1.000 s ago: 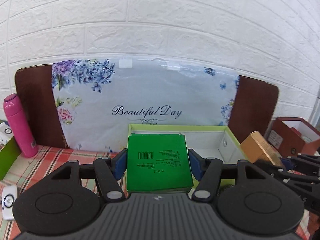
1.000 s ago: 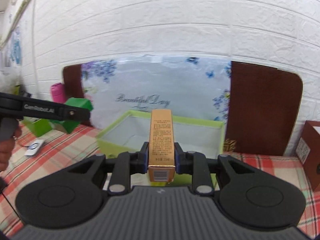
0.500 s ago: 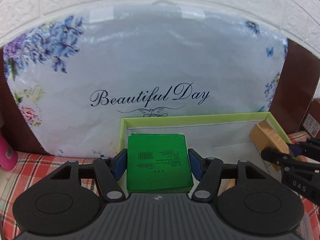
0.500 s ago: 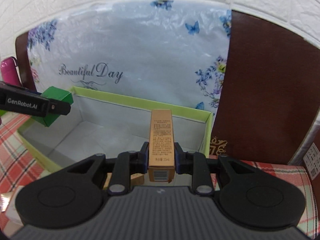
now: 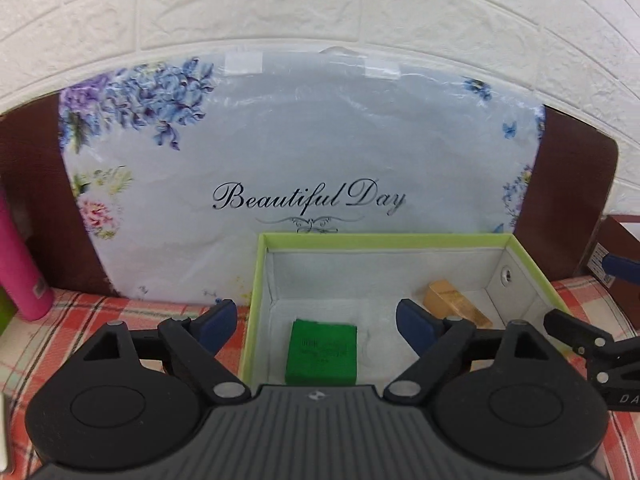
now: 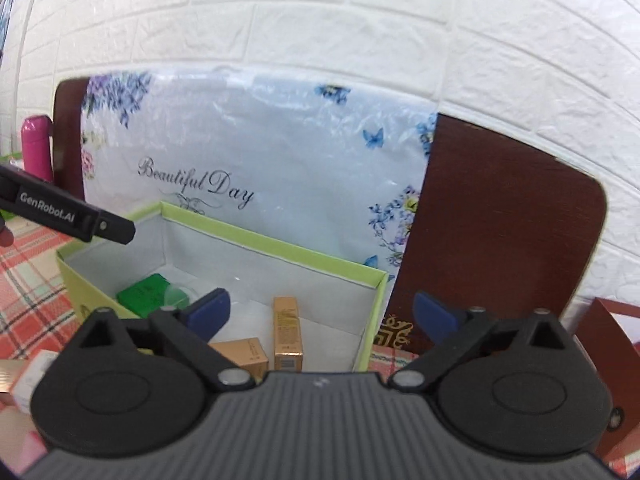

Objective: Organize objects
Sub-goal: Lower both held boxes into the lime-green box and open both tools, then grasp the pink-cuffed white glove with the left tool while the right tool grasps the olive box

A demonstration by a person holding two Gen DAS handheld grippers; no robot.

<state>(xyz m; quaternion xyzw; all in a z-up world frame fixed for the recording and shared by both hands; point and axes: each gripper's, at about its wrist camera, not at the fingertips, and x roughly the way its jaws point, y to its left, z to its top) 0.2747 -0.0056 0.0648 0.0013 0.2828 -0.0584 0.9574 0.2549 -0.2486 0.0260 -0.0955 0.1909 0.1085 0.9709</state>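
Both blue-padded fingers of the left gripper were seen spread wide and opening further, with nothing pressed between them. In the left wrist view the green box was found lying flat on the floor of the lime-edged tray, low in the centre of the frame, below and between the two pads and touched by neither. A gold carton was seen lying tilted at the lower right of the tray, just above the right pad.

In the right wrist view the right gripper was likewise shown with its jaws opening wide and its pads bare. The gold carton was seen in the lower centre of that frame, between the pads but apart from both, lying lengthwise on the tray floor. A second, shorter gold box was seen just to its left. At the frame's left, the green box appeared on the tray floor. A floral "Beautiful Day" panel was seen standing behind the tray.
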